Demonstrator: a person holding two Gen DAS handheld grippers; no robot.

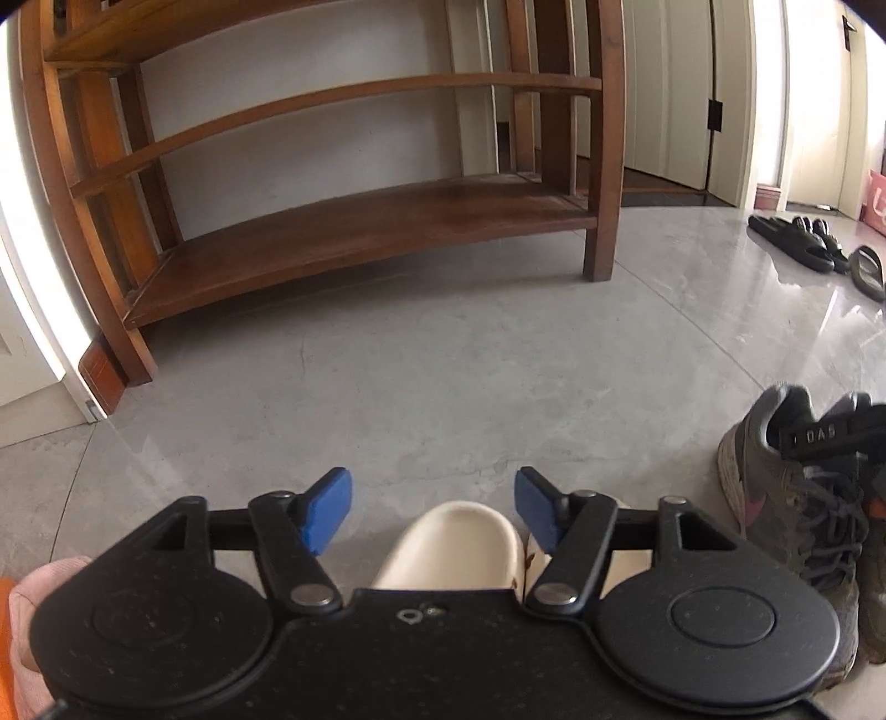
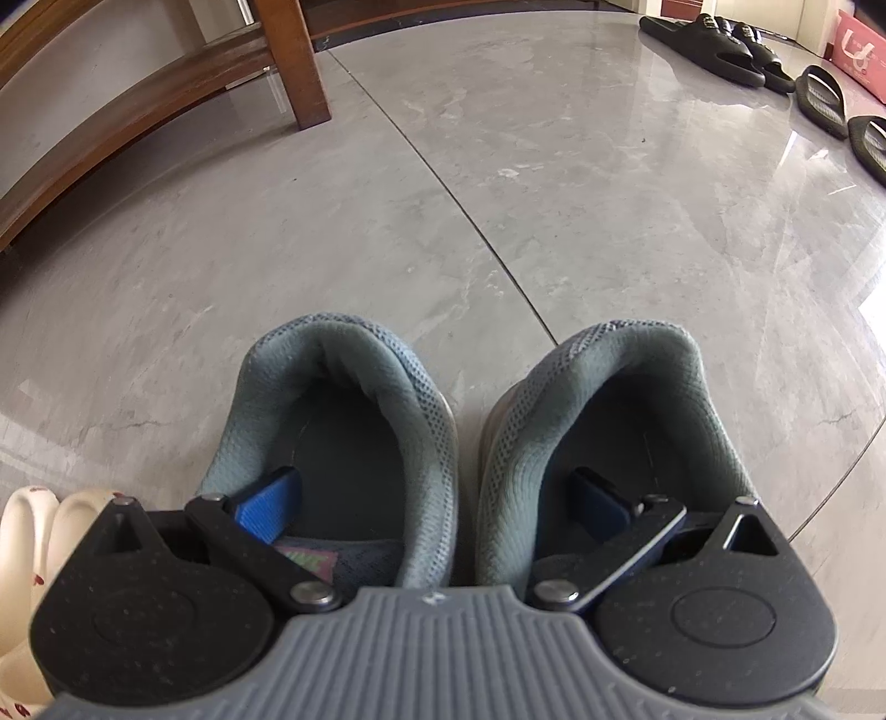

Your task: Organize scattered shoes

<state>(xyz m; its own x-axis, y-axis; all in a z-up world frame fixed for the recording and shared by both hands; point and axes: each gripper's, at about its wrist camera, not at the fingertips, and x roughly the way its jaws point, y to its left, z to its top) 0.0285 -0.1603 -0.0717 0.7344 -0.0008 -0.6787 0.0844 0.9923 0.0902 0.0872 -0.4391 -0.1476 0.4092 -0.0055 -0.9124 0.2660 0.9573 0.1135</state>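
Observation:
In the left wrist view my left gripper (image 1: 432, 507) stands open just above a cream slipper (image 1: 459, 545); its blue pads (image 1: 326, 509) do not touch it. A second cream slipper shows only as a sliver behind the right finger. In the right wrist view my right gripper (image 2: 437, 504) is spread wide over a pair of grey-green sneakers (image 2: 354, 421). One finger dips into each shoe's opening, and the two inner collars stand between them. The pads (image 2: 271, 509) are clear of those collars. The same sneakers (image 1: 797, 498) sit right of my left gripper.
A wooden shoe rack (image 1: 360, 232) with bare shelves stands ahead on the grey tiled floor; its leg (image 2: 299, 66) is in the right wrist view. Several black slippers (image 2: 714, 44) lie far right beside a pink box (image 2: 858, 39). The cream slippers (image 2: 33, 526) lie left of the sneakers.

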